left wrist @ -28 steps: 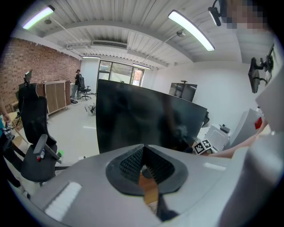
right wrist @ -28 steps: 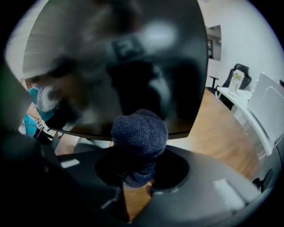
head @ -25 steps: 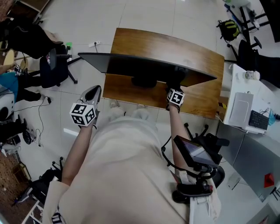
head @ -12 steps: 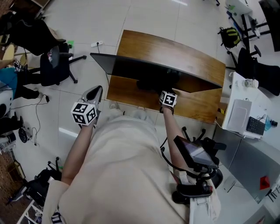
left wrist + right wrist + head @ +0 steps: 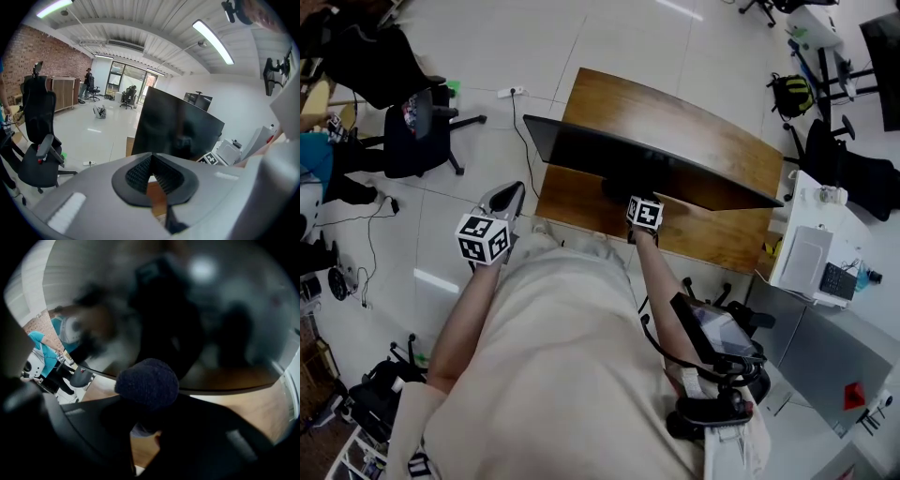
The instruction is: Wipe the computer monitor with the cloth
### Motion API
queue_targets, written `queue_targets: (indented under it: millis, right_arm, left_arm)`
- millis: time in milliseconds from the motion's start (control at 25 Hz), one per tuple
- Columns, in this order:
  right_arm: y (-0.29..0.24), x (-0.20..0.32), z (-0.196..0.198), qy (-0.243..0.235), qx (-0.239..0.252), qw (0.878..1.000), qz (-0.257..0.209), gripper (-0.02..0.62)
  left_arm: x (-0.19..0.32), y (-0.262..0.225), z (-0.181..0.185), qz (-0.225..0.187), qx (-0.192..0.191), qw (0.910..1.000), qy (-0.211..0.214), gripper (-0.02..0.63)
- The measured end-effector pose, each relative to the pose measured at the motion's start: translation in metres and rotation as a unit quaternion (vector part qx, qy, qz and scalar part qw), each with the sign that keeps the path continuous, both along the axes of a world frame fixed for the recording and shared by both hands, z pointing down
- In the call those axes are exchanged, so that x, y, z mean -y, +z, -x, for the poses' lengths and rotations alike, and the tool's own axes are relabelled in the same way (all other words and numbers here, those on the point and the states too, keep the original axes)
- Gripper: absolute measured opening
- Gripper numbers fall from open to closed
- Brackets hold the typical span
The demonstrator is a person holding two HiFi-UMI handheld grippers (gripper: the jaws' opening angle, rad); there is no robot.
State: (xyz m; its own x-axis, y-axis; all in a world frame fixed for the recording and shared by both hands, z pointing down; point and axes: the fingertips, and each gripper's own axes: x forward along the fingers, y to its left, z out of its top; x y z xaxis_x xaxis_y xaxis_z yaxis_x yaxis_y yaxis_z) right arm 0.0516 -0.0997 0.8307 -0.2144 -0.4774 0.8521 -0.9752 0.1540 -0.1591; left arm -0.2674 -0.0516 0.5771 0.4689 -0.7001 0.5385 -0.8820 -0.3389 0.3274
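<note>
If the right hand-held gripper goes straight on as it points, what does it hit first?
The monitor screen, seemingly very close ahead; the dark cloth clamped in the right hand-held gripper would touch first, if it isn't already.

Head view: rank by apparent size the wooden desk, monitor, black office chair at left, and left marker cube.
1. wooden desk
2. monitor, seen edge-on from above
3. black office chair
4. left marker cube, smallest even though nearest the camera

Right claw (image 5: 639, 204) at monitor (image 5: 609, 155), wooden desk (image 5: 675, 108)
</note>
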Motion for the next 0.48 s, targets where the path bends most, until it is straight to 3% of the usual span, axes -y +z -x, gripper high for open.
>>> queue_targets:
  millis: [480]
  right_arm:
    - [0.003,0.006,0.063,0.016,-0.003,1.0,-0.008,0.106]
  left_arm:
    - [-0.004,0.005,0.051,0.007,-0.001,0.9999,0.012,-0.02]
